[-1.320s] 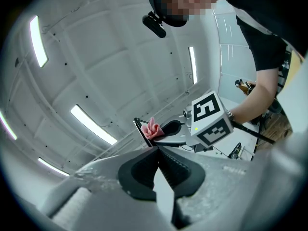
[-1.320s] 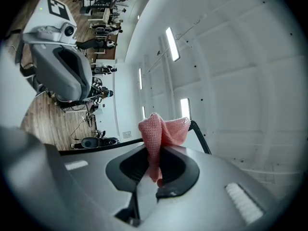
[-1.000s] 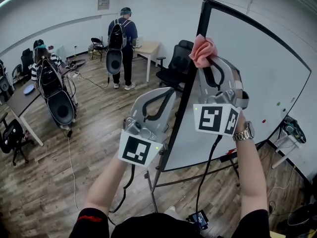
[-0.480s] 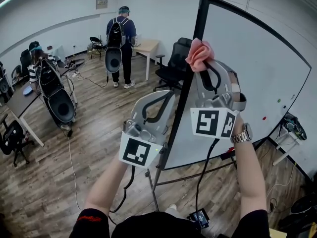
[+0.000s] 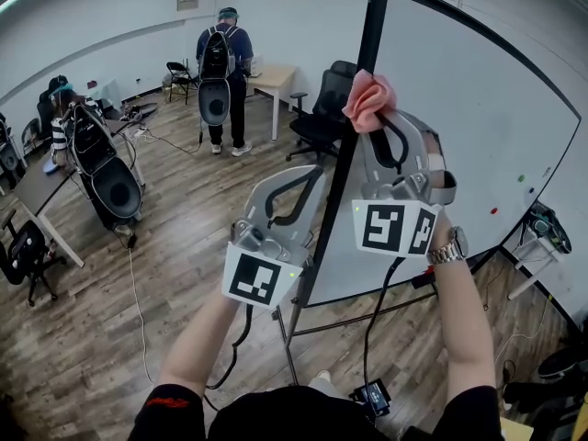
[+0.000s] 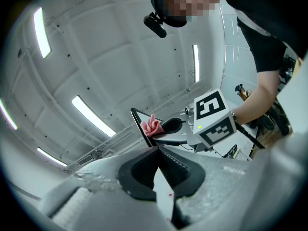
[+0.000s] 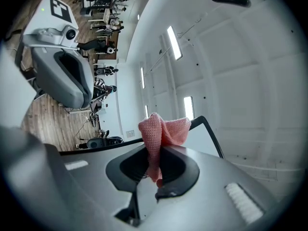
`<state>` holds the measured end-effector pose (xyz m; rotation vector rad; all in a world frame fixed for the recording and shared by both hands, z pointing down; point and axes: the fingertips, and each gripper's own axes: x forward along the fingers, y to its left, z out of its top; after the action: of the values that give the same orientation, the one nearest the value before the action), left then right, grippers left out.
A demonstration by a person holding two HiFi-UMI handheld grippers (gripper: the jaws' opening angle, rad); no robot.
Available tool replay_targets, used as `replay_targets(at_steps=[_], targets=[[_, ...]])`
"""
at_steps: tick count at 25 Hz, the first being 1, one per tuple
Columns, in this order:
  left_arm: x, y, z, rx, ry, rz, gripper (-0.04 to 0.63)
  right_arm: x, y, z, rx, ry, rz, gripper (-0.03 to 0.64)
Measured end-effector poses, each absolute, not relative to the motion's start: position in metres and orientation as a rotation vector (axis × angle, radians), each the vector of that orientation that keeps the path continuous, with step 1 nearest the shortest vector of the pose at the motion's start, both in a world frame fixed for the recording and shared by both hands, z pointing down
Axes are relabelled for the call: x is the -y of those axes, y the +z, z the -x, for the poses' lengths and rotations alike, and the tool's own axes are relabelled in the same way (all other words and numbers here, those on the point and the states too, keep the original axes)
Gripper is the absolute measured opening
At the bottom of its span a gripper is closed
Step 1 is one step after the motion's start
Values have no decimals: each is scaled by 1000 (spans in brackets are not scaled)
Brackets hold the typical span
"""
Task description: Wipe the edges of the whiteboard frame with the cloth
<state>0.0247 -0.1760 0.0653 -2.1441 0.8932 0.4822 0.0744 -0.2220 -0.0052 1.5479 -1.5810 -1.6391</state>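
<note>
The whiteboard point(image 5: 459, 136) is seen from its left side, with its black frame point(image 5: 369, 35) running up between the two grippers. The left gripper point(image 5: 314, 169) is held just beside that edge, lower down, fingers closed together on nothing. The right gripper point(image 5: 377, 125) is held higher, fingers clamped on the pink cloth point(image 5: 369, 97), which is pressed against the frame's left edge near the top.
</note>
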Motion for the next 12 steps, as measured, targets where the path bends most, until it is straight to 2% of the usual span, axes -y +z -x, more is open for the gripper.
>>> replay_targets(at_steps=[12], targets=[[180,88,-26,-914,455,2176,2,221,21,-79,1603,-1611,-1546,41]])
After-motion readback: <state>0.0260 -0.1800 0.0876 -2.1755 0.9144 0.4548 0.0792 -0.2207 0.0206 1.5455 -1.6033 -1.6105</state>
